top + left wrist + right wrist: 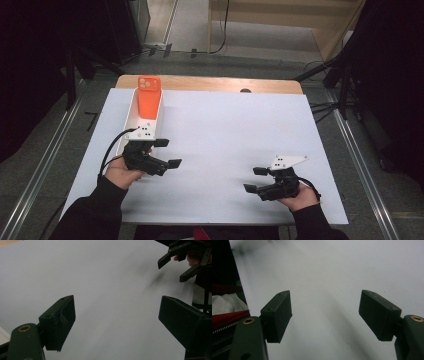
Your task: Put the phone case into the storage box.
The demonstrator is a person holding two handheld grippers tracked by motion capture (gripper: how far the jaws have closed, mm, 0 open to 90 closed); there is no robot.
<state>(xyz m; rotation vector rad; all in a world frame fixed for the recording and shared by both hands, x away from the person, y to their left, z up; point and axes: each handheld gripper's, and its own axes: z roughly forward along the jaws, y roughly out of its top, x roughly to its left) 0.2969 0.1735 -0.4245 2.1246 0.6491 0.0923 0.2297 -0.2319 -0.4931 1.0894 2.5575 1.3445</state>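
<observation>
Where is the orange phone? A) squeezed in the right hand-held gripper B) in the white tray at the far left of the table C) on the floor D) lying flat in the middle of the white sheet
B. In the high view the orange phone leans inside the long white tray at the table's far left, while both the left hand-held gripper and the right hand-held gripper are open and hold nothing.

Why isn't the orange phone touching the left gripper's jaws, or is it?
Apart. The high view shows the orange phone standing far up the white tray, while the left gripper holds open jaws over bare table.
</observation>
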